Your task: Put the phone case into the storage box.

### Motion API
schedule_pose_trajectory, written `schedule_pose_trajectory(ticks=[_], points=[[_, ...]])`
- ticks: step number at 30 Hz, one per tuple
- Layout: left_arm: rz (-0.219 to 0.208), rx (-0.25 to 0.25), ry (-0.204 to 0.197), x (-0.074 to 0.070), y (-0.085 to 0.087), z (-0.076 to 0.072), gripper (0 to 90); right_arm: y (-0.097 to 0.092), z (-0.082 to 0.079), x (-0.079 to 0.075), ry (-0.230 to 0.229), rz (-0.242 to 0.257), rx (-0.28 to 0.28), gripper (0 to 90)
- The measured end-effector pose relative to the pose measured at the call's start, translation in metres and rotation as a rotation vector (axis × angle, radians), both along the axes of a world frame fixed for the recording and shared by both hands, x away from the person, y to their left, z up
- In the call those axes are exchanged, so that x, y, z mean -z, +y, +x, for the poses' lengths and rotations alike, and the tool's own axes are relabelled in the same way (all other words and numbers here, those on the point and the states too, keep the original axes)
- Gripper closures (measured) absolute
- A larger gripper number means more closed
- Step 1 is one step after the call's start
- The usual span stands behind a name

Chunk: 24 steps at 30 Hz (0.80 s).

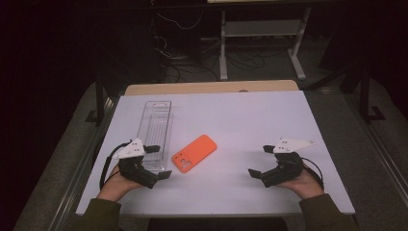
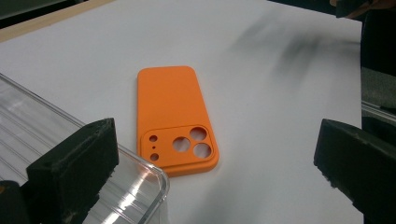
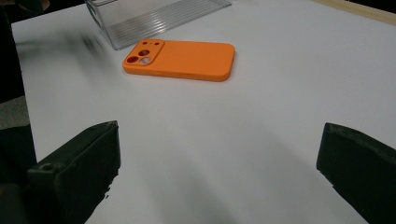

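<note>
My left gripper (image 1: pixel 158 162) stood wide, holding nothing | my right gripper (image 1: pixel 261 160) likewise wide and bare | orange phone case (image 1: pixel 194 153) lay flat between them, just beside the clear tray (image 1: pixel 155 126) on the white table (image 1: pixel 250 120).

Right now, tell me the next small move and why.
Probably ease the left gripper toward the orange phone case: its jaws stand open and empty, the case lies flat just beside it next to the clear plastic tray, and the right gripper is farther off.
</note>
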State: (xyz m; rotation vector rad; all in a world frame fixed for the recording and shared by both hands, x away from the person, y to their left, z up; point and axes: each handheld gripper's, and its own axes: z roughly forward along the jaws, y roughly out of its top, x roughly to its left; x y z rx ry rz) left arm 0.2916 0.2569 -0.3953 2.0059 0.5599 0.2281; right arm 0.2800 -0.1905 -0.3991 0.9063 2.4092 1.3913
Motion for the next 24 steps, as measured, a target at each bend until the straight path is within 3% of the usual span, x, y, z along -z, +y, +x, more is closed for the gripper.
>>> schedule_pose_trajectory(ticks=[8, 17, 24], points=[[0.004, 0.001, -0.003, -0.0018, 0.0, -0.0001, 0.0, 0.0, 0.0007, 0.0007, 0.008, -0.003, 0.002, 0.0], [-0.026, -0.009, 0.002, -0.005, -0.0012, -0.001, 0.0, 0.0027, 0.0017, 0.0019, 0.002, -0.016, -0.005, 0.0], [-0.013, -0.004, 0.003, -0.0069, -0.0085, 0.0023, 0.0, 0.003, 0.002, 0.0022, 0.002, -0.015, -0.006, 0.0]])
